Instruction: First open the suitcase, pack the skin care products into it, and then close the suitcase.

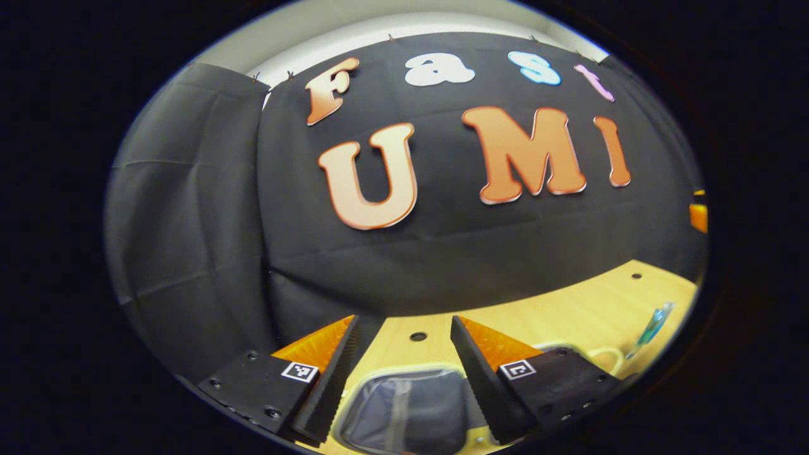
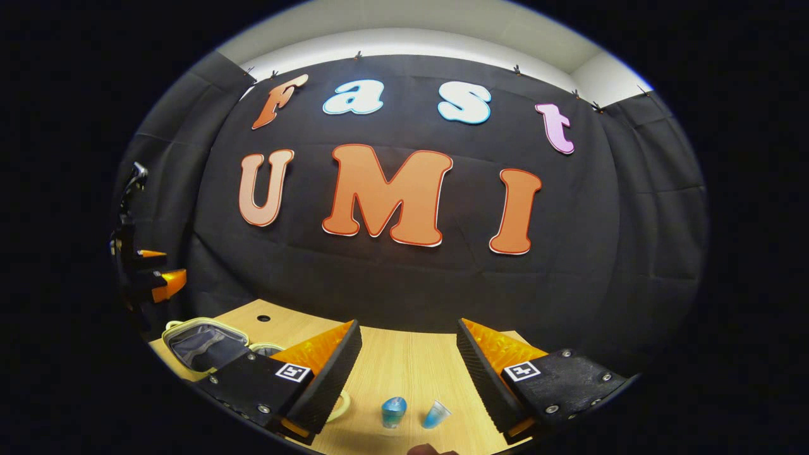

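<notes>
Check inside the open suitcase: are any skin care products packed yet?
The suitcase lies open, and its visible grey lining holds no products. Two bluish skin care products stand on the table. The near part is hidden behind the right gripper.

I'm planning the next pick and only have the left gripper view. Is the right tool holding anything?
Observer: No. The right tool is open and empty, above the table.
Operator: Any products near it?
Observer: Yes, two small blue products sit on the table just ahead, between its fingers.
Operator: Where's the suitcase from there?
Observer: The open suitcase lies off to that view's left, apart from the products.
</notes>
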`<action>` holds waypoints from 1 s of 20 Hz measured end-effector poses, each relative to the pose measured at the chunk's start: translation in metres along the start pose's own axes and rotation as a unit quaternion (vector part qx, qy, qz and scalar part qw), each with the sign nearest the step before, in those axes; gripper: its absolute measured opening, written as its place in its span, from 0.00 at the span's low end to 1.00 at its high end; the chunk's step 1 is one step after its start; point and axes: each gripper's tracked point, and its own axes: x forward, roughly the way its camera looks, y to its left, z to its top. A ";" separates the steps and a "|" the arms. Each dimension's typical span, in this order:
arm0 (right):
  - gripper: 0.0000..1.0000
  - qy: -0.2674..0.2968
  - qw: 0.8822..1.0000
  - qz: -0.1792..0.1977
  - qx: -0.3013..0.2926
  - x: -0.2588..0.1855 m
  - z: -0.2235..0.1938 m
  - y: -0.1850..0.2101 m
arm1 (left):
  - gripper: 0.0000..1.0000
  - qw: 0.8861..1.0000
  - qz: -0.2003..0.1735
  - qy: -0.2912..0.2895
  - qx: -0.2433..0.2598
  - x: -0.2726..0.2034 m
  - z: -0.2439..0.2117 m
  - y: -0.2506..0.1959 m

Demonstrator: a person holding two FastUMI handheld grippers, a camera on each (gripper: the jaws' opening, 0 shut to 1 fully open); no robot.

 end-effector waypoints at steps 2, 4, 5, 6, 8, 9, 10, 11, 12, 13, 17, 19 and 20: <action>0.95 -0.003 1.000 0.005 -0.002 0.000 -0.001 -0.010 | 0.99 1.000 -0.010 -0.019 -0.014 -0.006 0.019 -0.024; 0.95 -0.007 1.000 0.011 -0.004 0.000 -0.001 -0.019 | 1.00 0.999 -0.021 -0.035 -0.025 -0.013 0.038 -0.052; 0.95 -0.007 1.000 0.014 -0.004 0.001 -0.003 -0.024 | 0.96 0.998 -0.029 -0.042 -0.031 -0.017 0.045 -0.069; 0.95 -0.006 1.000 0.017 -0.001 0.002 -0.006 -0.029 | 0.96 0.997 -0.041 -0.045 -0.038 -0.022 0.050 -0.088; 0.95 0.002 1.000 0.023 0.004 0.005 -0.015 -0.039 | 0.96 0.996 -0.066 -0.043 -0.043 -0.030 0.051 -0.131; 0.95 0.007 1.000 0.026 0.006 0.005 -0.021 -0.045 | 0.96 0.995 -0.079 -0.038 -0.043 -0.033 0.046 -0.153; 0.95 0.012 1.000 0.027 0.008 0.004 -0.026 -0.050 | 1.00 0.994 -0.091 -0.029 -0.043 -0.036 0.041 -0.174; 0.96 0.018 0.999 0.030 0.009 0.004 -0.032 -0.055 | 0.96 0.993 -0.105 -0.022 -0.043 -0.039 0.035 -0.195; 0.95 0.023 0.999 0.031 0.009 0.005 -0.037 -0.059 | 0.96 0.992 -0.118 -0.015 -0.042 -0.043 0.029 -0.215; 0.95 0.028 0.999 0.033 0.008 0.005 -0.043 -0.065 | 0.96 0.990 -0.133 -0.007 -0.041 -0.048 0.021 -0.235; 0.95 0.046 0.998 0.039 0.009 0.007 -0.065 -0.084 | 0.96 0.983 -0.180 0.029 -0.029 -0.059 -0.014 -0.306; 0.96 0.051 0.998 0.046 0.012 0.008 -0.074 -0.091 | 0.96 0.978 -0.199 0.049 -0.026 -0.064 -0.038 -0.340; 0.95 0.052 0.997 0.052 0.011 0.007 -0.079 -0.094 | 0.96 0.977 -0.203 0.055 -0.025 -0.065 -0.047 -0.353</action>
